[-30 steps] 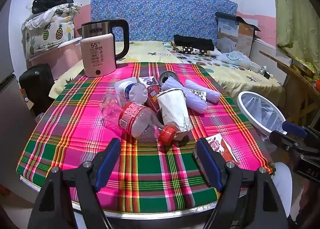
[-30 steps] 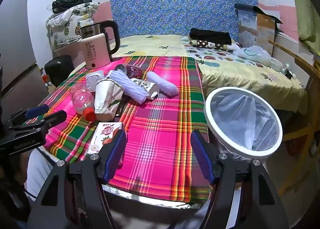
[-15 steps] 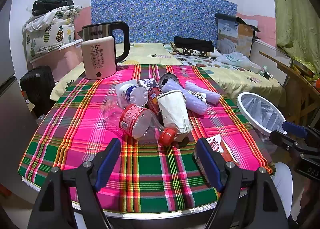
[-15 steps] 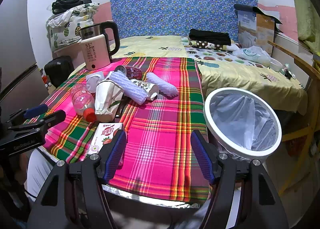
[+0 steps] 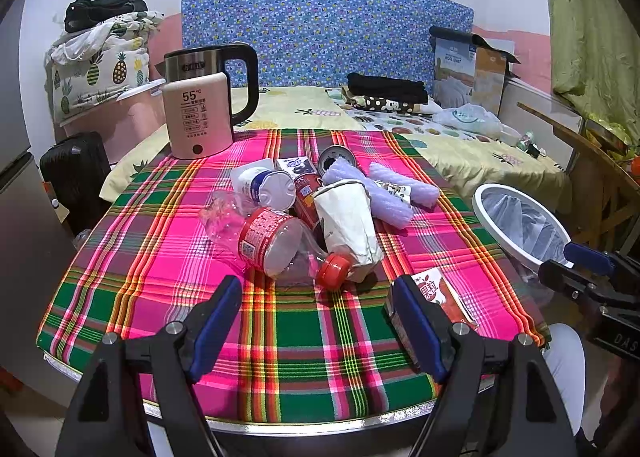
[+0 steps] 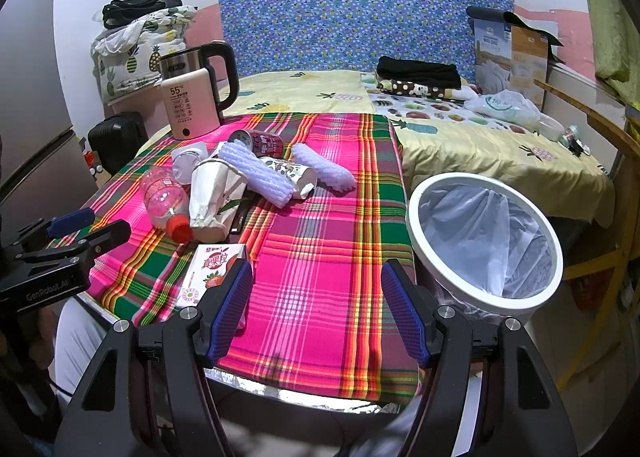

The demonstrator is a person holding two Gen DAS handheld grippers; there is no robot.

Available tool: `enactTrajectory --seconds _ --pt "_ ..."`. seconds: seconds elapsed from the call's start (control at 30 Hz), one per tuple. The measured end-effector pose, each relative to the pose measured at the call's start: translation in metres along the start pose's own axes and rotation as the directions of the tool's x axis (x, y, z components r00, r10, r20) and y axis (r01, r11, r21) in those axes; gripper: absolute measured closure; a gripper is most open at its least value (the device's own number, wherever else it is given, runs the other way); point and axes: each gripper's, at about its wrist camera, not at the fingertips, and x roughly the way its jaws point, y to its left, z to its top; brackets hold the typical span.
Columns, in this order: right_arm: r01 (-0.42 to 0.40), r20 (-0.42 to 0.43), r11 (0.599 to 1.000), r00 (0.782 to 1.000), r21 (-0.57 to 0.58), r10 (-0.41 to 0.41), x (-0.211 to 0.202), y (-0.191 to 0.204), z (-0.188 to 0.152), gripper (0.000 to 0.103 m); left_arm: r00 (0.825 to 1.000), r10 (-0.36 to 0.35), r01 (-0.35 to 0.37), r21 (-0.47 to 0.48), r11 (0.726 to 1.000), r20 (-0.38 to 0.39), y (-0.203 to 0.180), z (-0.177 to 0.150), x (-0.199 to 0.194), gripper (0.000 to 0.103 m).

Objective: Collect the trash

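Note:
A pile of trash lies mid-table: a clear bottle with red cap (image 5: 276, 245) (image 6: 166, 203), a white paper cup (image 5: 348, 225) (image 6: 210, 199), a red can (image 6: 260, 143), purple foam rolls (image 5: 368, 191) (image 6: 256, 171) and a yoghurt cup (image 5: 262, 183). A flat strawberry juice carton (image 5: 438, 291) (image 6: 212, 269) lies near the table's front edge. A white bin (image 6: 484, 241) (image 5: 520, 225) with a plastic liner stands right of the table. My left gripper (image 5: 316, 317) is open, just short of the bottle. My right gripper (image 6: 316, 309) is open over the cloth, beside the carton.
A pink electric kettle (image 5: 200, 115) (image 6: 192, 101) stands at the table's far left. The plaid tablecloth (image 6: 320, 225) covers the table. A bed (image 6: 460, 125) lies behind, a wooden chair (image 6: 608, 177) at the right, a black suitcase (image 5: 76, 173) at the left.
Both views have shifted very slightly; both grippers stay open and hold nothing. The trash has not moved.

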Motion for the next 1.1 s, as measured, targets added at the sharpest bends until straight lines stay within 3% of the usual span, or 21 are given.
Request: enactTrajectory --seconds 1.1 --pt "-0.003 -0.004 1.0 1.0 0.002 0.003 0.002 -0.001 -0.001 0.035 1.0 -0.012 0.013 0.009 1.0 -0.004 -0.003 -0.006 0.004 0.023"
